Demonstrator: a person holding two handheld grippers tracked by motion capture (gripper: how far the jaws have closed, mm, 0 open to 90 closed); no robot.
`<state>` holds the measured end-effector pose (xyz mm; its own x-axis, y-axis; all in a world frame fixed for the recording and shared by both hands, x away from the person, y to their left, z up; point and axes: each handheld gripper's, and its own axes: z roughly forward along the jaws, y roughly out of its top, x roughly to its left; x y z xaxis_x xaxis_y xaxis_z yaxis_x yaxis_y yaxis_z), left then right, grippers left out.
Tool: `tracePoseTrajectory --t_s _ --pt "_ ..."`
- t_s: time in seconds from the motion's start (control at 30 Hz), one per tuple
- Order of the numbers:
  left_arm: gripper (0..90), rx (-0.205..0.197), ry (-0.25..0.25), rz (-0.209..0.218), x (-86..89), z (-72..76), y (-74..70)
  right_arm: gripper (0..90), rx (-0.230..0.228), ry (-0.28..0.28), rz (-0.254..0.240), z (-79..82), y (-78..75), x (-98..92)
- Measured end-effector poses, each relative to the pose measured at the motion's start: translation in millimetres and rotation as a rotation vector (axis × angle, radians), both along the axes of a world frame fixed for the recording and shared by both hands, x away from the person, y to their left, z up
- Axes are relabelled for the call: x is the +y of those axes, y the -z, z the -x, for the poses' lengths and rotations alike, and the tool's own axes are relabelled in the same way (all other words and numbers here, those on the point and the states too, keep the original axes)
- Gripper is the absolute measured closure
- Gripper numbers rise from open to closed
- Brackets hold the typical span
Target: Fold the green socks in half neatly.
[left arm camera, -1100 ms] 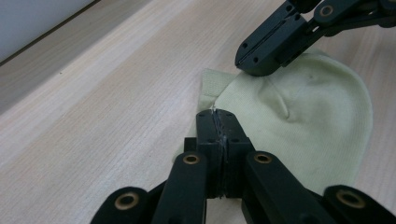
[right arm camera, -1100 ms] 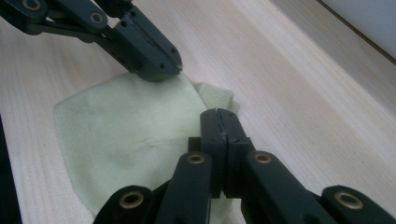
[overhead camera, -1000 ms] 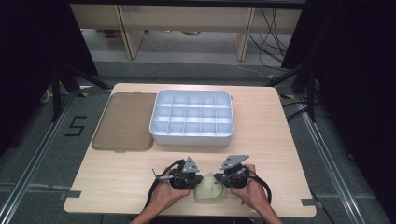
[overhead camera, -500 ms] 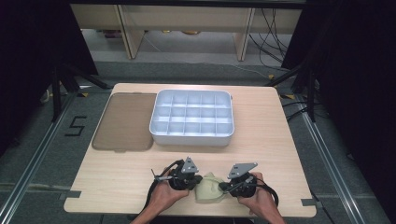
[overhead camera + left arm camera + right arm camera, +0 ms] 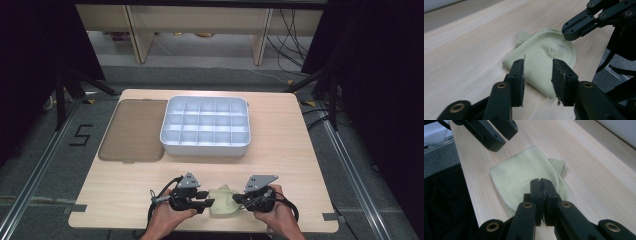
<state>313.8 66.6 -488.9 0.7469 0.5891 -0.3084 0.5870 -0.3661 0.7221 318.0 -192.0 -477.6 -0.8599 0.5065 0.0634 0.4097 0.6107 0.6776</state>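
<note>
The pale yellow-green folded cloth (image 5: 223, 201) lies flat near the table's near edge, between the two tools. The left gripper (image 5: 537, 75) has just been opening; its jaws stand part-way apart with the cloth's edge just ahead of them, and they press on nothing. The right gripper (image 5: 541, 195) has its jaws closed together over the cloth's rounded side, apparently pinching a little fabric, though that is hard to confirm. The folding seems largely done. The white plastic compartment tray (image 5: 205, 146), beyond both tools, stands empty.
</note>
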Motion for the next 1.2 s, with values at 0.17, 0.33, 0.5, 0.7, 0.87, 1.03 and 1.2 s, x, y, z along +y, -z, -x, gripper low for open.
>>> tracePoseTrajectory --t_s 0.17,0.33,0.5,0.7,0.87,1.03,1.2 --pt "56.6 0.061 0.002 -0.003 -1.7 -0.3 6.8 87.1 -0.003 0.017 -0.022 1.2 2.2 -2.2" --pt "54.4 0.111 -0.023 0.024 -2.2 -3.1 12.9 85.6 0.000 0.011 -0.015 2.6 0.4 -5.4" --pt "53.9 0.142 -0.035 0.036 -4.4 -3.6 14.1 84.6 0.004 0.010 -0.015 3.2 0.7 -7.4" --pt "52.6 0.170 -0.043 0.007 -10.7 -1.3 20.1 83.9 0.004 0.010 -0.020 4.2 0.6 -7.3" --pt "55.2 0.155 -0.024 -0.019 -11.9 -3.1 19.7 83.4 0.011 0.009 -0.024 4.7 0.4 -7.4" --pt "62.5 0.141 -0.025 -0.031 -12.1 -4.3 20.4 83.2 0.004 -0.001 -0.029 5.0 0.2 -7.0" --pt "68.5 0.128 -0.026 -0.042 -12.8 -6.8 20.8 83.2 0.007 0.002 -0.026 6.2 -0.2 -6.5"
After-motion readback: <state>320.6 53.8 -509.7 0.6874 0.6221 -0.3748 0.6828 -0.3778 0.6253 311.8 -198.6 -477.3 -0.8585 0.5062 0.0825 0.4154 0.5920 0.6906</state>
